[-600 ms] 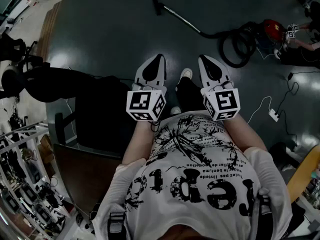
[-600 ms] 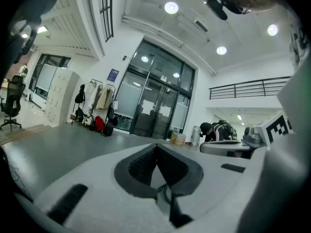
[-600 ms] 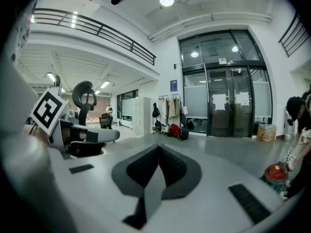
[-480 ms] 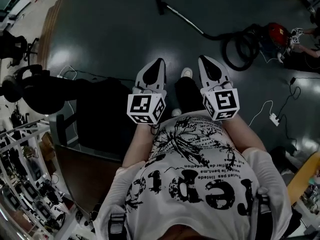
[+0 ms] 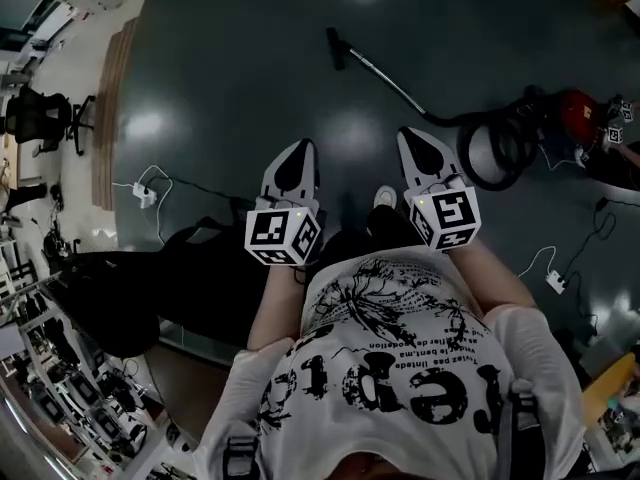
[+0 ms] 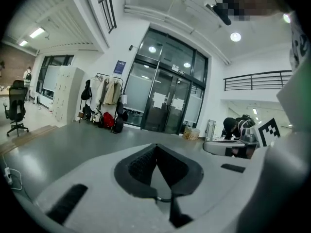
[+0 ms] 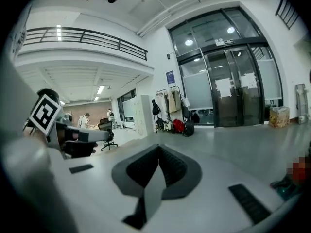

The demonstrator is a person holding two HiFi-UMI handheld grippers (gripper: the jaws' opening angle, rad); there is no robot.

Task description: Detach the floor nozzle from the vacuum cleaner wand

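Note:
The vacuum cleaner lies on the dark floor ahead in the head view: its black floor nozzle (image 5: 335, 47) at the far end of a thin wand (image 5: 395, 85), a coiled black hose (image 5: 500, 148), and the red body (image 5: 578, 116) at the right. My left gripper (image 5: 297, 149) and right gripper (image 5: 410, 135) are held side by side in front of my chest, well short of the vacuum. Both are shut with nothing between the jaws. In the left gripper view the left gripper (image 6: 156, 147) points across an open hall, and the right gripper (image 7: 158, 148) does the same in its own view.
A black office chair (image 5: 160, 288) stands close at my left. A white power strip (image 5: 146, 196) lies on the floor at the left, another (image 5: 554, 281) with its cable at the right. A person crouches by the vacuum body (image 5: 628, 138). Glass doors (image 6: 167, 101) and hung coats (image 6: 108, 93) line the hall.
The head view has shifted, so the vacuum now sits a little lower and further right in it and the chair lower. Both grippers stay shut and side by side.

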